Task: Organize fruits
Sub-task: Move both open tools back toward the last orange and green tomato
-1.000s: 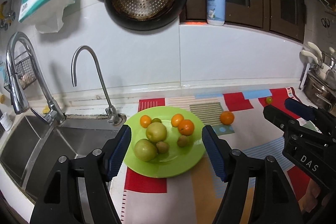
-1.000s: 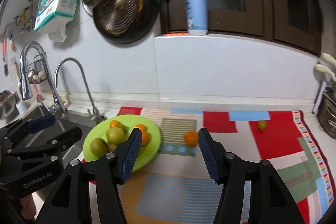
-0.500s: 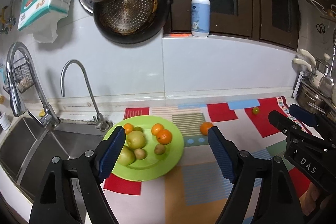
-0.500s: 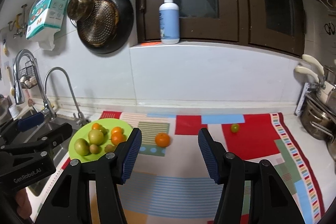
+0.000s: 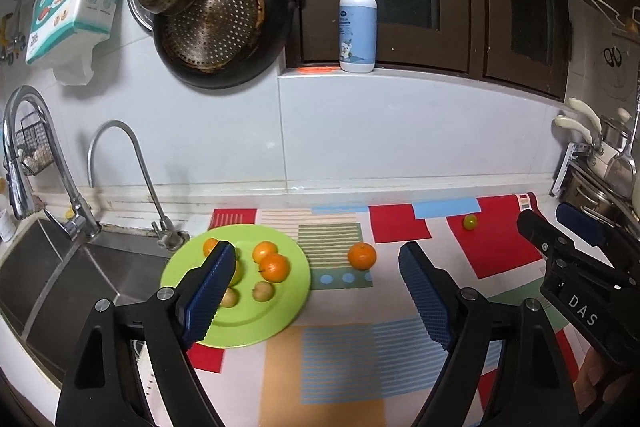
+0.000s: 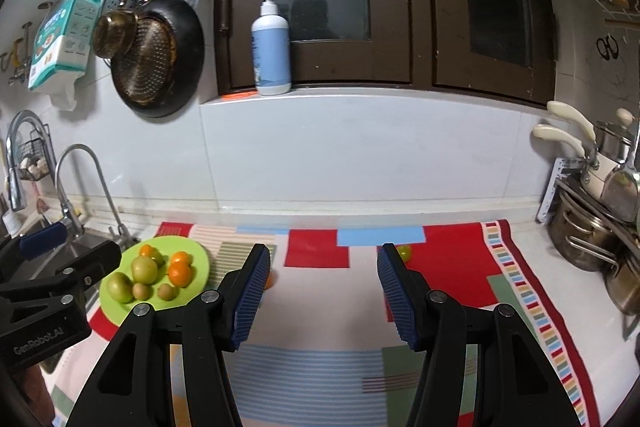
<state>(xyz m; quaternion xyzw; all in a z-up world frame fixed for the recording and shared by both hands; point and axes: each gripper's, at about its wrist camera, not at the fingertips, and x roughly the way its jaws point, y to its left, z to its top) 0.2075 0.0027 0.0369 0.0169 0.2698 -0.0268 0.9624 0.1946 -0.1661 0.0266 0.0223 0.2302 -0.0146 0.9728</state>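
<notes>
Fruit (image 6: 155,279) lies mostly on a green plate (image 5: 256,327) at the left end of a patterned mat (image 6: 440,307), just beside the sink (image 5: 60,279). In the right wrist view the plate holds 3 small oranges, 2 larger green fruits and 2 small brown ones. 1 more orange (image 5: 361,255) sits on the mat just off the plate's rim at about 3 o'clock, apart from it. A small green fruit (image 5: 470,222) rests on a red patch of the mat, well apart, toward 2 o'clock from the plate.

The left gripper (image 5: 316,291) hangs over the mat with its blue pads wide apart; the jaws have just been opening, and nothing is between them. Its left pad covers part of the plate in its own view. The right gripper (image 6: 324,291) also stands with jaws apart and grips nothing; the lone orange peeks from behind its left pad, the small green fruit from behind its right pad.

Readable writing: "DAS" on the right gripper's body in the left view, "GenRobot.AI" on the left gripper's body in the right view. A pump bottle (image 5: 357,27) on the ledge carries a label too small to read.
</notes>
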